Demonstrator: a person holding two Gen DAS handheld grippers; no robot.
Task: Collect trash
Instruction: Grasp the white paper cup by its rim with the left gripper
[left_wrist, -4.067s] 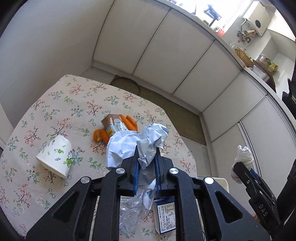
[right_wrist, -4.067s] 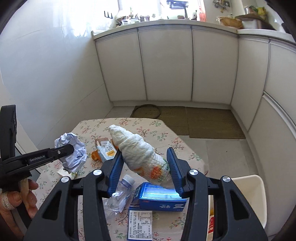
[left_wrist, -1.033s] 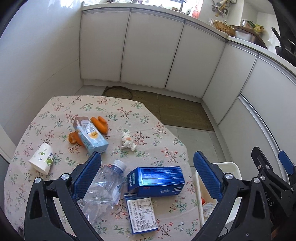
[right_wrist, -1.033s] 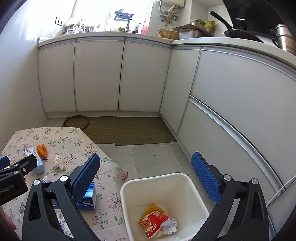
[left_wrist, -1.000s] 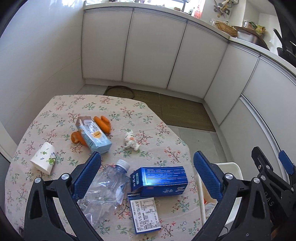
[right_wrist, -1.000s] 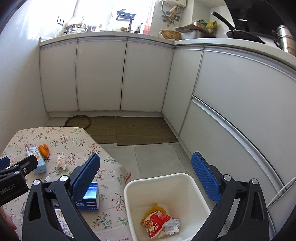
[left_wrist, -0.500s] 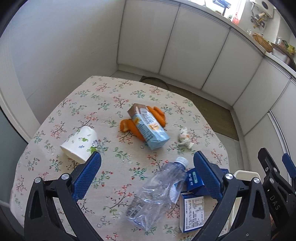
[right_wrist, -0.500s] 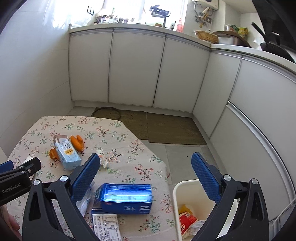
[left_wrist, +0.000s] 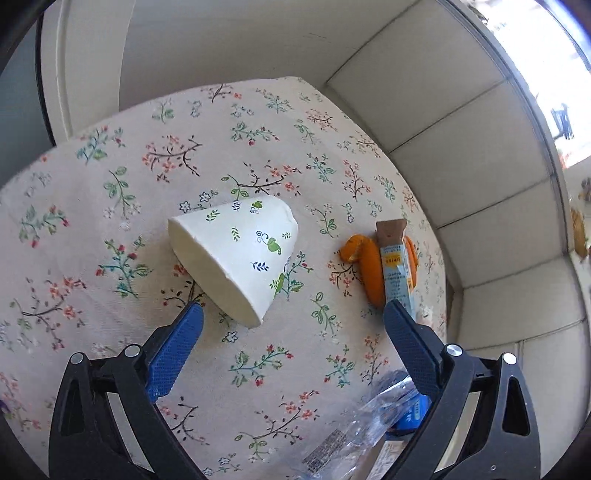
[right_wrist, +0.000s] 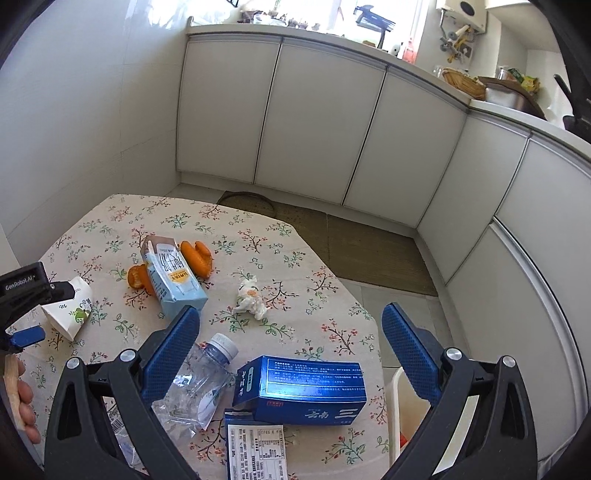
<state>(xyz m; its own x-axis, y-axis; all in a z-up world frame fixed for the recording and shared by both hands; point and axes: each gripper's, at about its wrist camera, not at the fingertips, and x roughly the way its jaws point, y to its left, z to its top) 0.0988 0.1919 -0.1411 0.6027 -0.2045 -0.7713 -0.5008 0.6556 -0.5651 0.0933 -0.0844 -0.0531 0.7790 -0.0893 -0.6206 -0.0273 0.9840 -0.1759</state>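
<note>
the left gripper hangs just over the flowered tablecloth with its blue pads wide apart and starting to close; nothing is pressed between them. the paper cup, white with green leaf prints, lies on its side right ahead of the fingertips, its open mouth toward the left pad, which sits just beside the rim without clearly touching. to the right of the cup lie orange peels with a light-blue drink carton resting on them.

the right gripper hovers above the near part of the table, its jaws spread wide and empty. below it lie a crushed clear plastic bottle, a dark blue box and a printed carton panel. a crumpled tissue sits further out. the white trash bin stands by the table's right edge.
</note>
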